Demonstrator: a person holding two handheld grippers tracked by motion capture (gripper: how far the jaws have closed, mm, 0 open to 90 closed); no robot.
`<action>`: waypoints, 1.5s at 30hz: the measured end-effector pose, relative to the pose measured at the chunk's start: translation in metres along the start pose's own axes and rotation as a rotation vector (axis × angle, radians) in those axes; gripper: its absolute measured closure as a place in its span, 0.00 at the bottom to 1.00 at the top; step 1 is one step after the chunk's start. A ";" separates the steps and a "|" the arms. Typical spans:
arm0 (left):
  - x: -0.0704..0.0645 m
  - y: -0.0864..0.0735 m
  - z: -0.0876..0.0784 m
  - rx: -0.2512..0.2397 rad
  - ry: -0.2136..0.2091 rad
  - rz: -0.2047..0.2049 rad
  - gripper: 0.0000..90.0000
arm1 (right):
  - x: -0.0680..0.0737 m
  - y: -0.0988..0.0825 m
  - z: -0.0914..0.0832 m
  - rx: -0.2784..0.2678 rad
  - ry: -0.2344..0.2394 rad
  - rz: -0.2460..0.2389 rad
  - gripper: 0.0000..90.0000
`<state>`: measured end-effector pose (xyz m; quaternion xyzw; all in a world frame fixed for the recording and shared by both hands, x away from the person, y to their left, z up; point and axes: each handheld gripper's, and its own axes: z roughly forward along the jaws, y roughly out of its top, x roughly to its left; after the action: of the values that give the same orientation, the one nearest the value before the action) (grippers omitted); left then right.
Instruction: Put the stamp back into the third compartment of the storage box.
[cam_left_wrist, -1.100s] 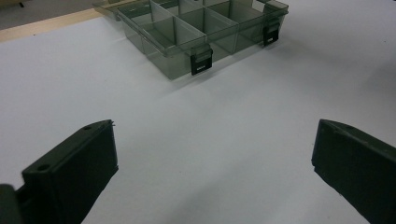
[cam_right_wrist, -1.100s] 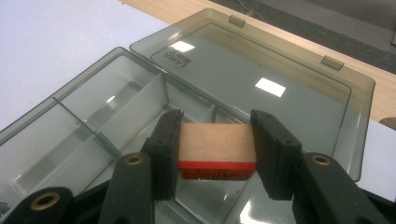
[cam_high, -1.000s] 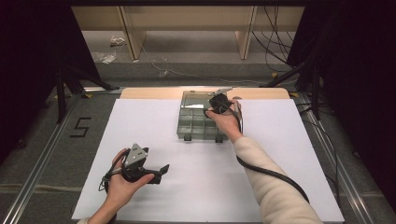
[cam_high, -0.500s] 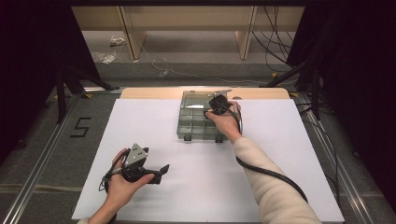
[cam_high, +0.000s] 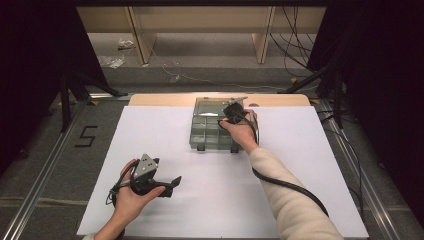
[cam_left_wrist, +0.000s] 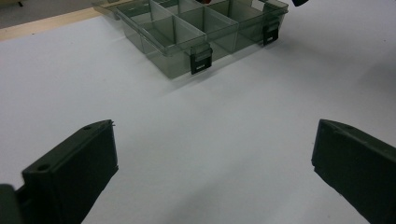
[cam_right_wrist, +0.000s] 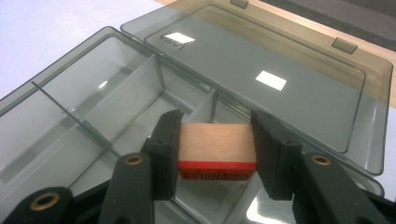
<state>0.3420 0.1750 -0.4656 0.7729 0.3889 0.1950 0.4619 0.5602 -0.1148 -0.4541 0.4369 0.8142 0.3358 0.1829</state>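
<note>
The wooden block (cam_right_wrist: 217, 150), with its red lower edge, is clamped between the jaws of the right gripper (cam_right_wrist: 215, 156) and held over a far-right compartment of the open organizer box (cam_high: 202, 136). No change from one second ago is observed; release appears pending. The left gripper (cam_high: 162, 186) is rested near left on the white table (cam_high: 310, 165), jaws apart and empty.

High view: from above the near table edge, facing forward and down. Left gripper view: low over the white table sheet (cam_left_wrist: 196, 130), facing the smoky transparent plastic compartment box (cam_left_wrist: 196, 32) from some way off. Right gripper view: very close above the same box (cam_right_wrist: 93, 107), also seen in the high view (cam_high: 212, 127).
</note>
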 end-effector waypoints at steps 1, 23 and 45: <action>0.000 0.000 0.000 0.000 0.000 0.001 0.00 | 0.000 0.000 0.000 0.000 -0.001 0.000 0.62; 0.000 0.000 0.000 0.002 0.000 0.001 0.00 | 0.000 0.001 -0.003 -0.022 0.009 -0.001 0.56; 0.002 0.000 0.001 -0.001 -0.001 -0.003 0.00 | -0.003 -0.022 -0.048 -0.140 0.055 0.004 0.29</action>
<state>0.3432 0.1760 -0.4663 0.7722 0.3897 0.1944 0.4627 0.5207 -0.1443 -0.4357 0.4151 0.7926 0.4043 0.1898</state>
